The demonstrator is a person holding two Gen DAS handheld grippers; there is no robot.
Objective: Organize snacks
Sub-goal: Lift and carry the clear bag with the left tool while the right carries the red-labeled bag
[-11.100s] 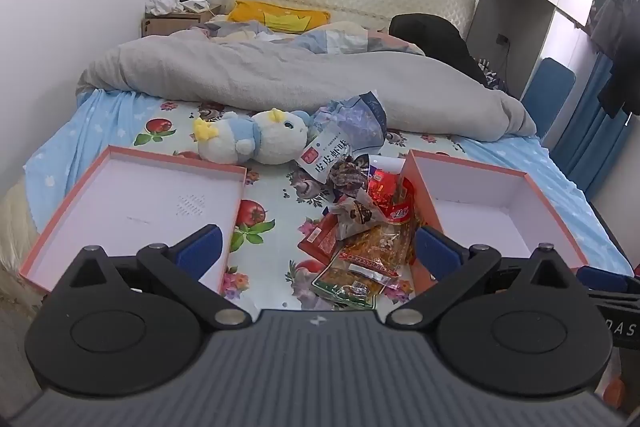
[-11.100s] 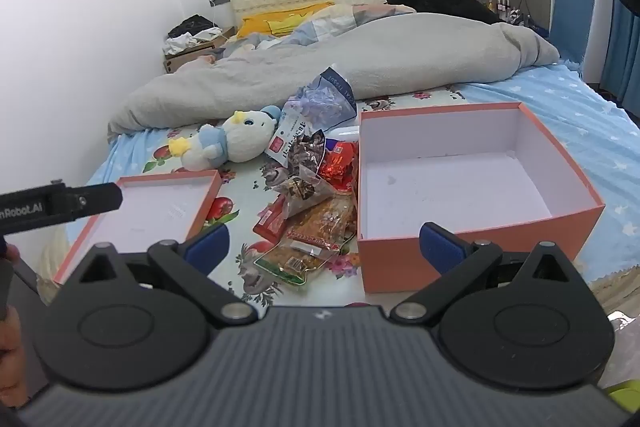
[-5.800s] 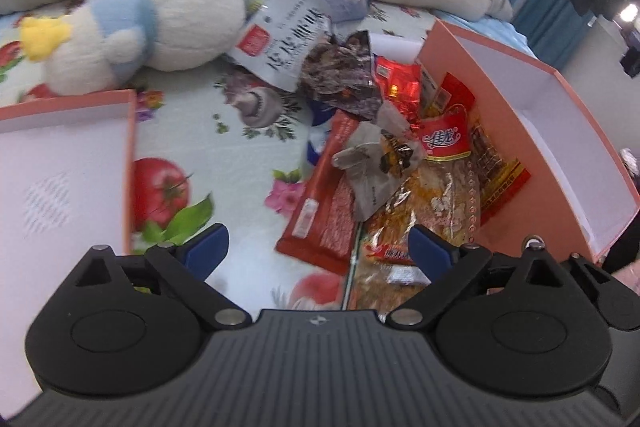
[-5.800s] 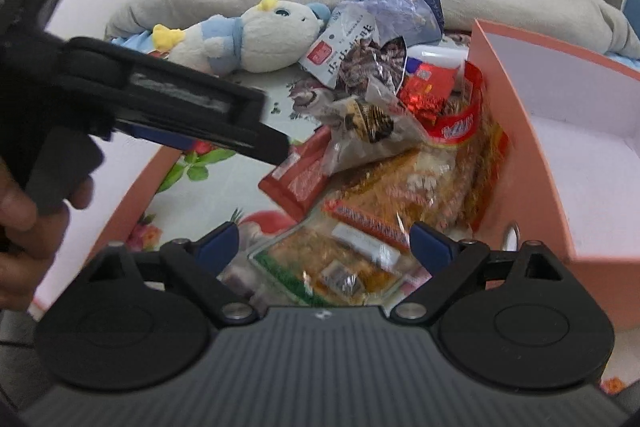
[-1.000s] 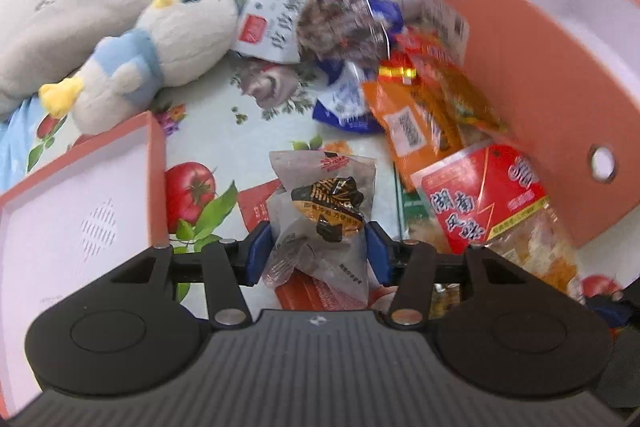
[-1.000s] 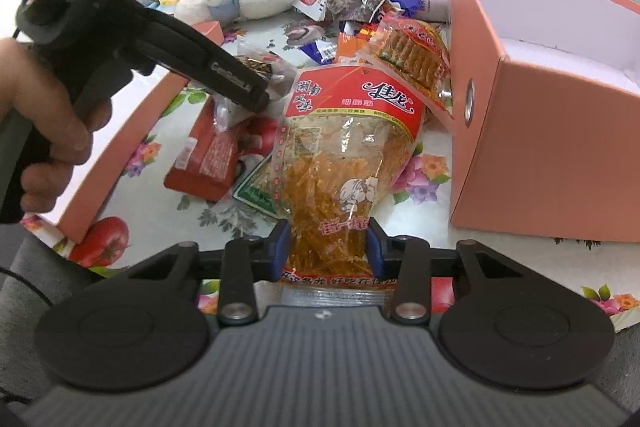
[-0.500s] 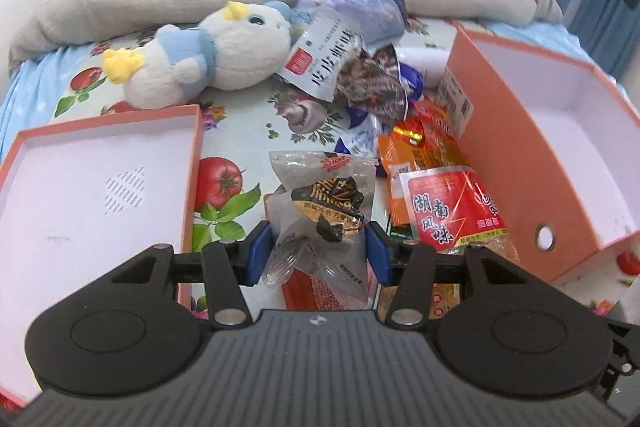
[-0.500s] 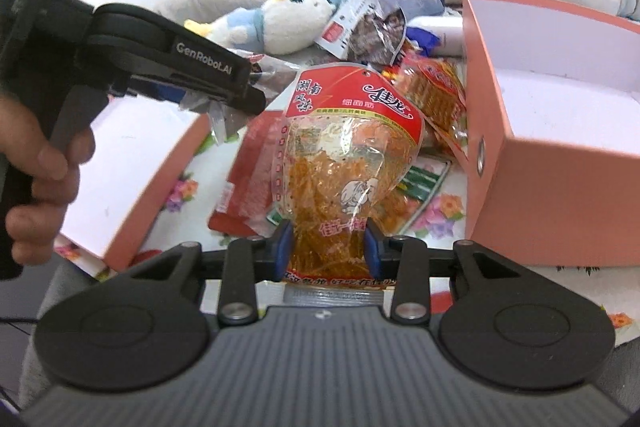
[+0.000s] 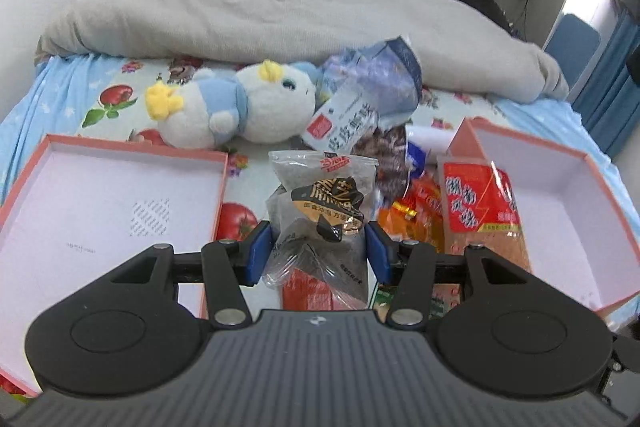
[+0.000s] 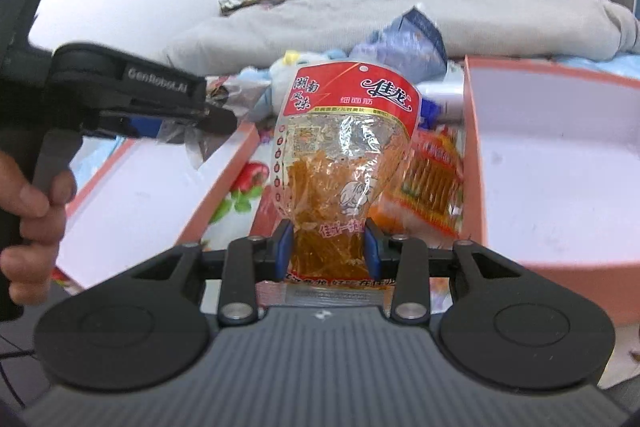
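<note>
Bed (image 9: 72,95) underneath; left gripper (image 9: 318,251) clamped on grey packet (image 9: 320,211), right gripper (image 10: 326,247) clamped on red-topped bag (image 10: 344,147) (both beside box (image 10: 560,155)).

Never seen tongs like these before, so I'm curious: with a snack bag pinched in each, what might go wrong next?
The left tongs pinch the grey snack bag only at its crumpled lower part, so it could slip out.

The right tongs squeeze the red-topped noodle snack bag near its bottom; its tall top may flop and catch the wall of the orange box.
</note>
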